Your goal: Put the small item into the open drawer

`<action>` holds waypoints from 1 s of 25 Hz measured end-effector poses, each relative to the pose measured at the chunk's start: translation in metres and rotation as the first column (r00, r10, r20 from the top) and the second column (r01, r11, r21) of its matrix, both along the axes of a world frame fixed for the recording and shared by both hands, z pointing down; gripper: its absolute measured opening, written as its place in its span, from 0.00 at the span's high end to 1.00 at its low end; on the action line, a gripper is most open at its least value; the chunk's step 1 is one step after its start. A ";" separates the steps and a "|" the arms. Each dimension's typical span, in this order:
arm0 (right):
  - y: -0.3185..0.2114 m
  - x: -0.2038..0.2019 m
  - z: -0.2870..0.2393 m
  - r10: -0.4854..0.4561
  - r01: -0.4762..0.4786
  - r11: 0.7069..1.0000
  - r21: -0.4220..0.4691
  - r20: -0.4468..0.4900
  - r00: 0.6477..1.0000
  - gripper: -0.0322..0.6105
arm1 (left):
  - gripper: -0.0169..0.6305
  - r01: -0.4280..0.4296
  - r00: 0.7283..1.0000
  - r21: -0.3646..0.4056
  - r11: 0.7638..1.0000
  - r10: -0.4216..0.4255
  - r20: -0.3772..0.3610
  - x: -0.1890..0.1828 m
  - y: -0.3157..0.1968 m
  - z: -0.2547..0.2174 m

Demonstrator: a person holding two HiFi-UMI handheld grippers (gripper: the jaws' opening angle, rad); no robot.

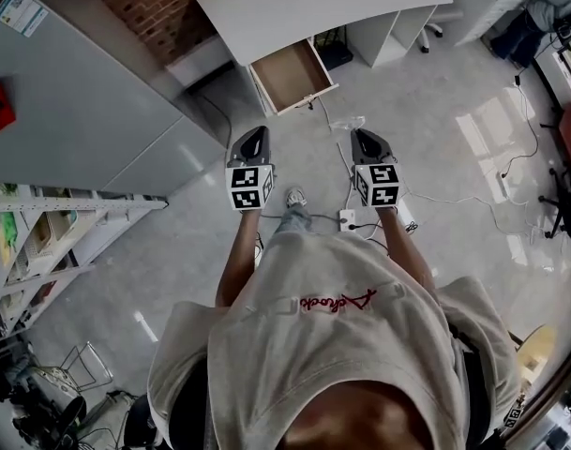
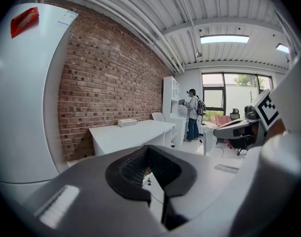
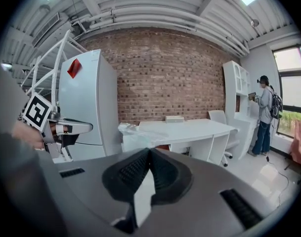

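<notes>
The open wooden drawer (image 1: 290, 73) sticks out from under the white desk (image 1: 313, 7), on the floor side ahead of me. My right gripper (image 1: 363, 137) is held at waist height, well short of the drawer. Its jaws are shut, and a crumpled clear plastic packet (image 1: 346, 122) sticks out from the tips. In the right gripper view the packet (image 3: 133, 129) hangs in front of the desk (image 3: 190, 130) past the gripper (image 3: 149, 154). My left gripper (image 1: 255, 137) is level beside it, shut with nothing in it (image 2: 148, 152).
A tall grey cabinet (image 1: 79, 92) stands at the left, with a white shelf rack (image 1: 41, 242) beside it. A power strip and cables (image 1: 346, 218) lie on the floor by my feet. A person (image 3: 264, 115) stands far off by the window. A brick wall (image 3: 165, 78) runs behind the desk.
</notes>
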State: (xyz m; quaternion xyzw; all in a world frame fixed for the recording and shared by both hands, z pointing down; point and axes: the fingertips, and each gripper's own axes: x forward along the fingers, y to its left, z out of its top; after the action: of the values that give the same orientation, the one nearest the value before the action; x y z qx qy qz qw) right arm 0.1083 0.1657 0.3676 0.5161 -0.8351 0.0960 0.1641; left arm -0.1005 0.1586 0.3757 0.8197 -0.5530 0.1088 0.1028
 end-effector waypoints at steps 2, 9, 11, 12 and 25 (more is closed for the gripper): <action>-0.027 -0.008 -0.002 0.002 -0.002 1.000 0.004 -0.001 1.000 0.93 | 0.96 -0.004 1.000 0.000 1.000 0.004 -0.002 -0.007 -0.027 0.000; -0.118 -0.031 -0.008 0.020 -0.020 1.000 0.015 -0.013 1.000 0.93 | 0.96 -0.027 1.000 0.012 1.000 0.027 -0.009 -0.029 -0.122 -0.006; -0.139 -0.035 -0.009 0.026 -0.026 1.000 0.017 -0.014 1.000 0.93 | 0.96 -0.031 0.999 0.012 0.999 0.031 -0.010 -0.033 -0.143 -0.006; -0.148 -0.036 -0.008 0.029 -0.029 0.999 0.016 -0.015 0.999 0.93 | 0.96 -0.032 0.999 0.011 0.999 0.032 -0.010 -0.035 -0.153 -0.006; -0.201 -0.044 0.010 0.047 -0.048 0.998 -0.029 -0.032 0.998 0.93 | 0.96 -0.049 0.999 -0.025 0.998 0.048 -0.020 -0.044 -0.211 0.013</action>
State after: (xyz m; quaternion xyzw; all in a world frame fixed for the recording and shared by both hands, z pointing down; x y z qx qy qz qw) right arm 0.0641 -0.0351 0.3775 0.5347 -0.8186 0.1041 0.1824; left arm -0.1447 -0.0521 0.3884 0.8325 -0.5304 0.1103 0.1159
